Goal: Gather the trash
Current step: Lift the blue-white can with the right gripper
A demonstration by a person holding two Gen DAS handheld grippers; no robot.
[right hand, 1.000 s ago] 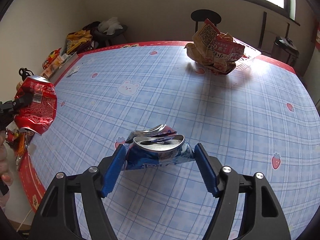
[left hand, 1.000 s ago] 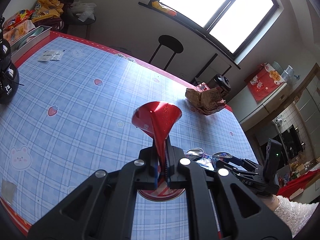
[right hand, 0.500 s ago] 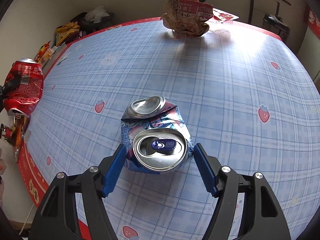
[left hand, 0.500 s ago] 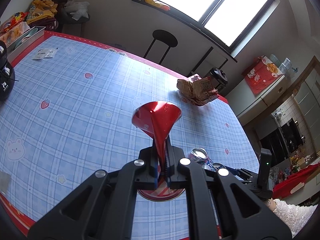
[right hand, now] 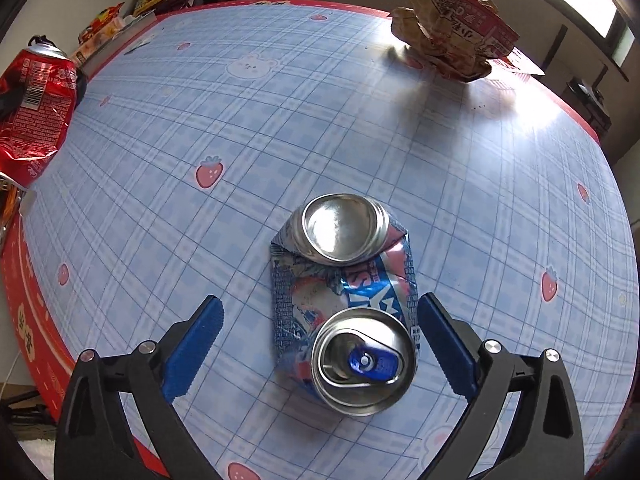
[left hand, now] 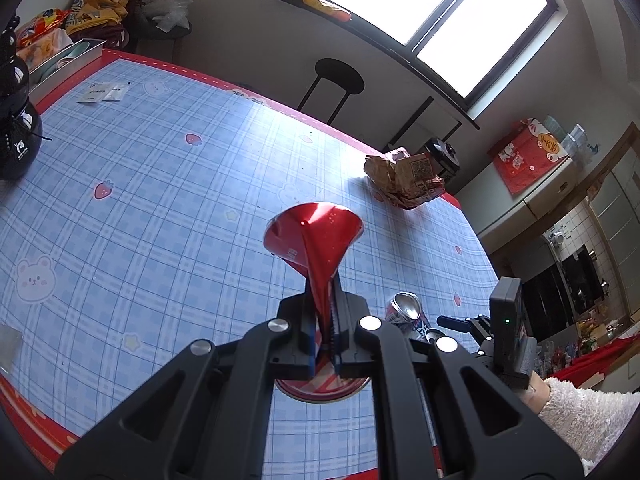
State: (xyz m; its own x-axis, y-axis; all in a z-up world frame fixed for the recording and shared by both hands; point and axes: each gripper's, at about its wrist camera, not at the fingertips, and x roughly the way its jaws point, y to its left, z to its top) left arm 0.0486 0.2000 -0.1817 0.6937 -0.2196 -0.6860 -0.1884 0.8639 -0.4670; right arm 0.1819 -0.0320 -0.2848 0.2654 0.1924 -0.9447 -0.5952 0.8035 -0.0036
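My left gripper (left hand: 325, 304) is shut on a crushed red can (left hand: 314, 240) and holds it above the table; the can also shows at the left edge of the right wrist view (right hand: 34, 112). A crushed blue and pink can (right hand: 344, 300) lies flat on the blue plaid tablecloth (right hand: 280, 120). My right gripper (right hand: 320, 320) is open, tilted down over that can, with the can between its blue fingers. The blue can also shows in the left wrist view (left hand: 406, 312). A crumpled snack bag (right hand: 452, 40) sits at the far side of the table.
Snack bags and a metal tray (left hand: 60, 56) lie at the far left corner. A black shoe (left hand: 14, 136) sits at the left edge. Small white packets (left hand: 104, 94) lie on the cloth. A black stool (left hand: 338, 80) stands behind the table under the window.
My right gripper has tilted down and risen over the blue can, which now lies flat and seen from above. My left gripper still holds the red can, shifting slightly.
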